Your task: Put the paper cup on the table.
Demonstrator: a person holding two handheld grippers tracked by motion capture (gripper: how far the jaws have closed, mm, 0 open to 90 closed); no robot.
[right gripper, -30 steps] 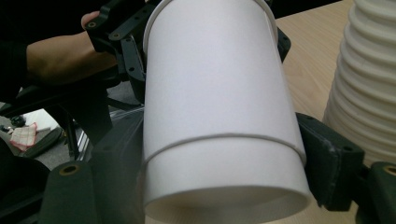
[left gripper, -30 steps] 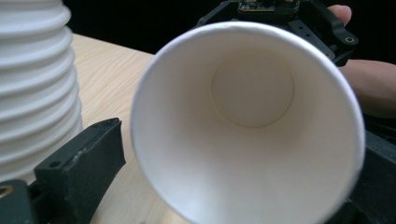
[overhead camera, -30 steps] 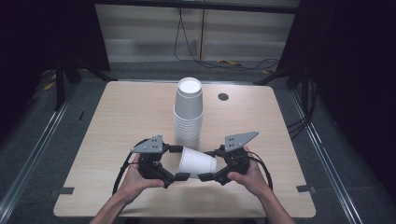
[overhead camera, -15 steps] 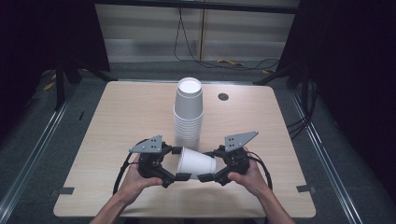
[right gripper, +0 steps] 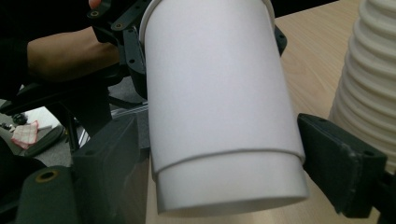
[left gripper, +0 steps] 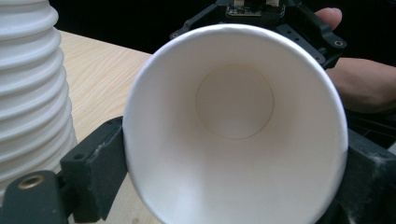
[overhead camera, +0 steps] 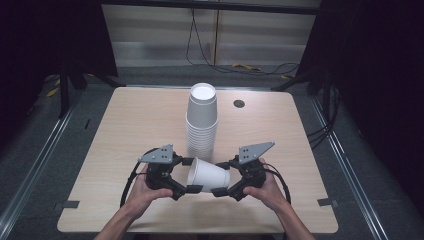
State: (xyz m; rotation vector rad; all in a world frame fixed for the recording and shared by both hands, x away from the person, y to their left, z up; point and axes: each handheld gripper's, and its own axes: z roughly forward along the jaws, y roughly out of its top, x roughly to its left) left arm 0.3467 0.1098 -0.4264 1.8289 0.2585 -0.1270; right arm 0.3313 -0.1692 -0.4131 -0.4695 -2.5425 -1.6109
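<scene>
A white paper cup [overhead camera: 209, 176] lies level just above the table's near edge, held between both grippers. My left gripper [overhead camera: 190, 175] is at the cup's wide rim, and its jaws have just been closing on it. In the left gripper view I look straight into the cup [left gripper: 236, 130], with my left gripper [left gripper: 233, 156] pressing a black pad on each side of the rim. My right gripper [overhead camera: 221, 179] is shut on the narrow base end. In the right gripper view the cup [right gripper: 219, 93] runs away from the right gripper [right gripper: 224, 151], whose pads touch both sides.
A tall stack of white cups [overhead camera: 201, 120] stands upside down at the middle of the wooden table [overhead camera: 125, 130], just behind the grippers. The stack [left gripper: 28, 84] is close beside the left jaw, and the stack [right gripper: 369, 84] is close beside the right one. A small dark round hole [overhead camera: 239, 103] sits at the back.
The left gripper's jaws have narrowed onto the cup's rim. Both hands, the cup and the stack stay where they were.
</scene>
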